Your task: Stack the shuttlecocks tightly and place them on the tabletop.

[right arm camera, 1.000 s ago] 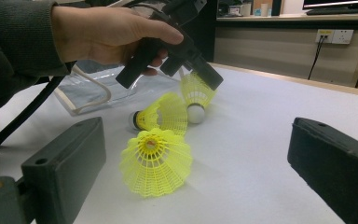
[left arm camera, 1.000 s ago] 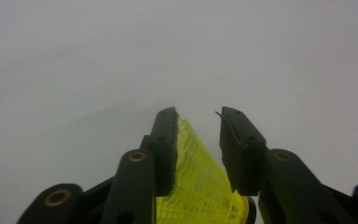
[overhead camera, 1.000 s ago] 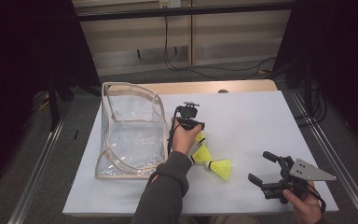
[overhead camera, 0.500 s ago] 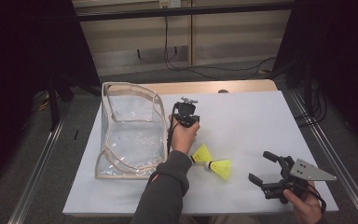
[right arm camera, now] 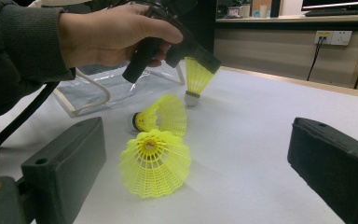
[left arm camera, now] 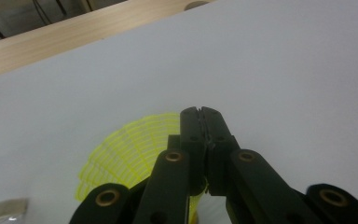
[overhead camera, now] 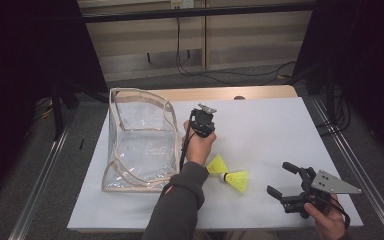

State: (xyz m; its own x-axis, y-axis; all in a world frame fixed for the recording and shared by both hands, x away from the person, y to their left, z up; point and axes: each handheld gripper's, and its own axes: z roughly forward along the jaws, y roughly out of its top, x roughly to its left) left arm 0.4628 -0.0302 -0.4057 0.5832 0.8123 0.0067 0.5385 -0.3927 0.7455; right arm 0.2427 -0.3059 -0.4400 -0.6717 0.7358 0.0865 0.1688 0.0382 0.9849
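White tabletop (overhead camera: 280, 130): L gripper (right arm camera: 200, 58) clamped on yellow shuttlecock (right arm camera: 196, 77), its cork hidden in left gripper view; R gripper (overhead camera: 286, 180) wide open, empty.

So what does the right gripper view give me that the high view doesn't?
The right gripper view looks under the hand: the left gripper pinches a third shuttlecock by its skirt, cork down, above the table. The high view adds the layout: the whole clear bag left of that hand, and the right gripper open at the near right. Both share the two yellow shuttlecocks lying on the white top.
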